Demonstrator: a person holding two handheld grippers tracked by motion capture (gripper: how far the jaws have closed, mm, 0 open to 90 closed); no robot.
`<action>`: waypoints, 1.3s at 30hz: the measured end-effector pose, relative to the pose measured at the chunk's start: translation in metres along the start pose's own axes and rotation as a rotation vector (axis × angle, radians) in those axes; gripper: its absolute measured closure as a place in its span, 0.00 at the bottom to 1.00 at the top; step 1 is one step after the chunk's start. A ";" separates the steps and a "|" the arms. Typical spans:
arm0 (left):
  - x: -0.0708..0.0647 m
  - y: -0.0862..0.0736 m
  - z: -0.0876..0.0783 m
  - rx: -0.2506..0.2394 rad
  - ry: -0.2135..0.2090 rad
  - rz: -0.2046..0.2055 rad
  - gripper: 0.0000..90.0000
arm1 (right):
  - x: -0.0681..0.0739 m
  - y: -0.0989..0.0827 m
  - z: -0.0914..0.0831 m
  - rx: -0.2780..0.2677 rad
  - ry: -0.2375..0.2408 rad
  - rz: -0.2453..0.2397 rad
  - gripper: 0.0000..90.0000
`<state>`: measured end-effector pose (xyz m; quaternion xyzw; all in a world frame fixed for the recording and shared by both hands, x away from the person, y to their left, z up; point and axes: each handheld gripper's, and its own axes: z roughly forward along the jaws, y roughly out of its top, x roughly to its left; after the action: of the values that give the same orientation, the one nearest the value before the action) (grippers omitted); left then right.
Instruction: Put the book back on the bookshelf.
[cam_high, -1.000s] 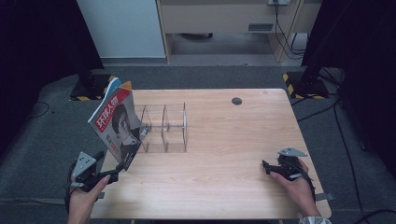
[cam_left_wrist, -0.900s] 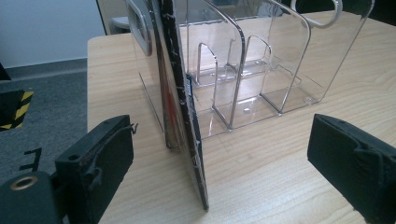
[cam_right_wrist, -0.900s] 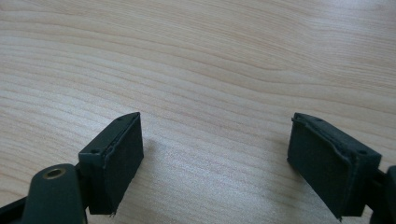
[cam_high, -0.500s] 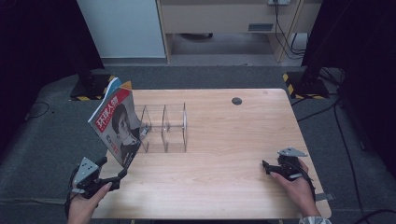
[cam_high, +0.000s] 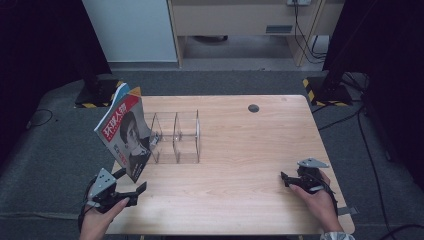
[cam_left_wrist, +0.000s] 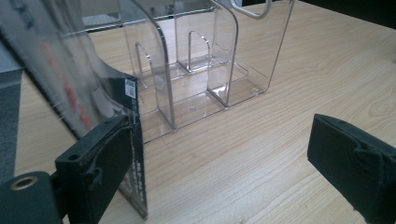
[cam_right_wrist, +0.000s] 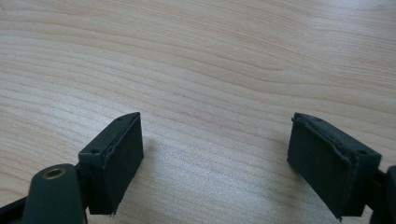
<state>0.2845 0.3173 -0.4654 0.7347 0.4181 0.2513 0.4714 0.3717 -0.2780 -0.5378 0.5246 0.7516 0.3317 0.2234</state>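
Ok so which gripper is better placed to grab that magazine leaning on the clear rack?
Left. The left gripper is open right at the magazine's lower corner, with one jaw against its edge in the left gripper view. The right gripper sits open on bare table at the far side.

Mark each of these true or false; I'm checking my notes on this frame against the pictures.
1. The magazine leans against the clear rack. True.
2. The left gripper is shut on the magazine. False: its jaws are wide open, one beside the magazine's lower corner.
3. The right gripper holds a pen. False: it is open over bare table.
4. The rack's compartments hold books. False: they look empty.
5. A small dark round spot lies on the table's far side. True.
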 end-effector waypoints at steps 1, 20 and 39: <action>-0.001 0.001 0.002 0.003 -0.007 0.000 0.07 | 0.000 0.000 0.000 0.000 0.000 -0.001 0.21; -0.034 0.028 0.051 0.081 -0.093 0.080 0.06 | 0.000 0.000 0.000 -0.002 0.002 -0.008 0.20; -0.057 0.041 0.082 0.084 -0.163 0.120 0.07 | 0.000 0.000 0.000 -0.001 0.003 -0.009 0.20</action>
<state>0.3330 0.2204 -0.4621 0.7956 0.3440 0.2008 0.4565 0.3720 -0.2784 -0.5379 0.5206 0.7540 0.3321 0.2240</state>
